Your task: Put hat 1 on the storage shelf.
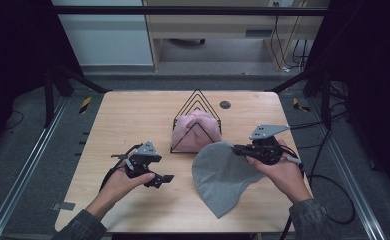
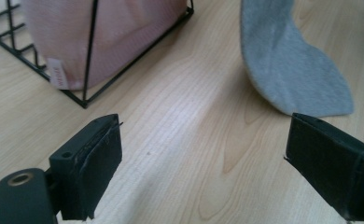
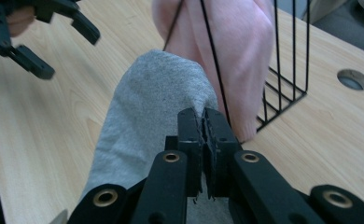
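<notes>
A light wooden table (image 1: pixel 133 125) carries a black wire rack (image 1: pixel 197 107) with a triangular outline, standing a little far of centre; a pink cloth (image 1: pixel 195 131) is tucked inside it, a small white label showing at its lower corner in the left gripper view. A grey cloth (image 1: pixel 222 175) lies spread on the table just near and right of the rack, its far edge lifted and touching the rack's right side. The right hand-held gripper (image 1: pixel 239 148) is clenched on that lifted edge; in the right gripper view its jaws press together with grey fabric pinched between them. The left hand-held gripper (image 1: pixel 164 179) sits at the near left, just above the table, well apart from both cloths; its jaws stand wide, released, with bare wood between them. A round hole (image 1: pixel 225 104) marks the table's far side, right of the rack.
</notes>
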